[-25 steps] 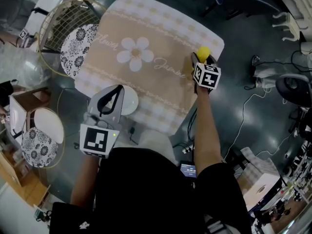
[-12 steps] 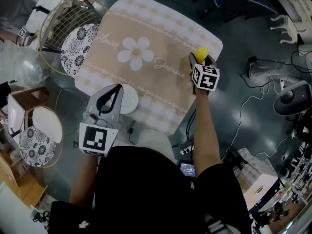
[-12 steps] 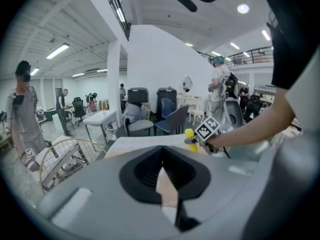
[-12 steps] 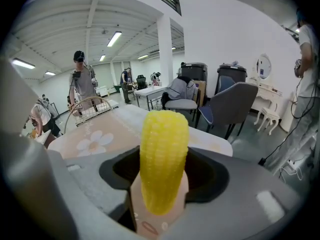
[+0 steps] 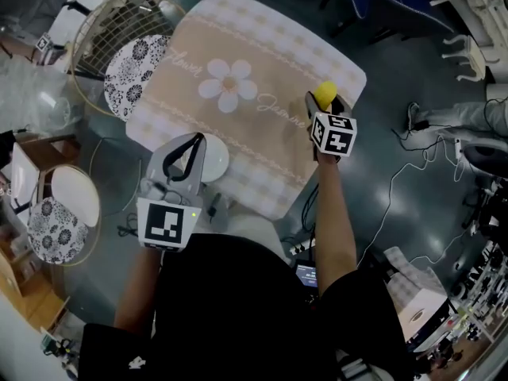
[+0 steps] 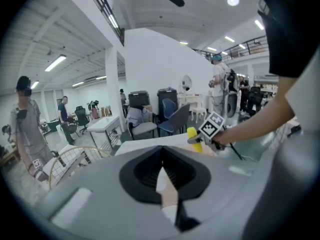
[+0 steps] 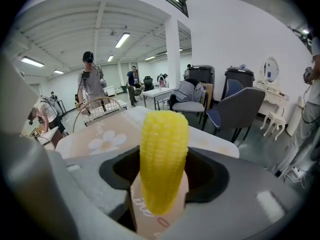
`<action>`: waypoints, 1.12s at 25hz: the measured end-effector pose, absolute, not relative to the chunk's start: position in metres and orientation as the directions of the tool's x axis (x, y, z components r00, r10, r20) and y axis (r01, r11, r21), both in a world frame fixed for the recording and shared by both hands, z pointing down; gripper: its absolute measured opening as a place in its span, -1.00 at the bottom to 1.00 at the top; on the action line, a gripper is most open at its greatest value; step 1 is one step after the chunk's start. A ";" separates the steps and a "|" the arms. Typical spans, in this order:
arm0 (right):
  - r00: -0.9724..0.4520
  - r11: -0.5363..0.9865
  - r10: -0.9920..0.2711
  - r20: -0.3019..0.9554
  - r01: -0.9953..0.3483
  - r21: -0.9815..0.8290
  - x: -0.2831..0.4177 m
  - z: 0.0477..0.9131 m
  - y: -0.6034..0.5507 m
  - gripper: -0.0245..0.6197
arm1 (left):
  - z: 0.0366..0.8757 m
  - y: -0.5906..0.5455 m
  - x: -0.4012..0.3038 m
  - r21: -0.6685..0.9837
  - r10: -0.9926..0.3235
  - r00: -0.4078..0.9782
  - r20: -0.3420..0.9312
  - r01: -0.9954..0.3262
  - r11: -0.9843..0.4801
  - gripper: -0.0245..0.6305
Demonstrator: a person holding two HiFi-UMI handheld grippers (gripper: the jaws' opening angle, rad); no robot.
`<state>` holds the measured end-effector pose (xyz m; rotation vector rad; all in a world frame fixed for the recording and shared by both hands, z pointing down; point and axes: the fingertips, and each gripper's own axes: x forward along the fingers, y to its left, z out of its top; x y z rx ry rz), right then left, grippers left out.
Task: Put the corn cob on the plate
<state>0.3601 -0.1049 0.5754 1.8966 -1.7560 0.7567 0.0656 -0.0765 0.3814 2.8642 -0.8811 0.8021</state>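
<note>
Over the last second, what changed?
The right gripper, fingers clamped on the corn cob, lifted slightly near the right edge of the table; grip unchanged. The left gripper stayed shut and empty over the white plate.

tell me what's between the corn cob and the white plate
Only bare tablecloth with printed lettering lies between the corn cob and the plate, seen in the head view.

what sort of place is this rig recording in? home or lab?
Likely an open lab or workshop hall, not a home: long ceiling strip lights, dark blue-grey office chairs in the background, and loose cables trailing over a glossy grey floor.
</note>
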 end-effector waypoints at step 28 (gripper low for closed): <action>-0.296 0.376 -0.730 0.616 -0.926 0.001 0.172 0.509 -0.067 -0.12 | 0.378 -0.097 0.000 -0.051 -0.628 0.637 0.447 -0.683 -0.728 -0.91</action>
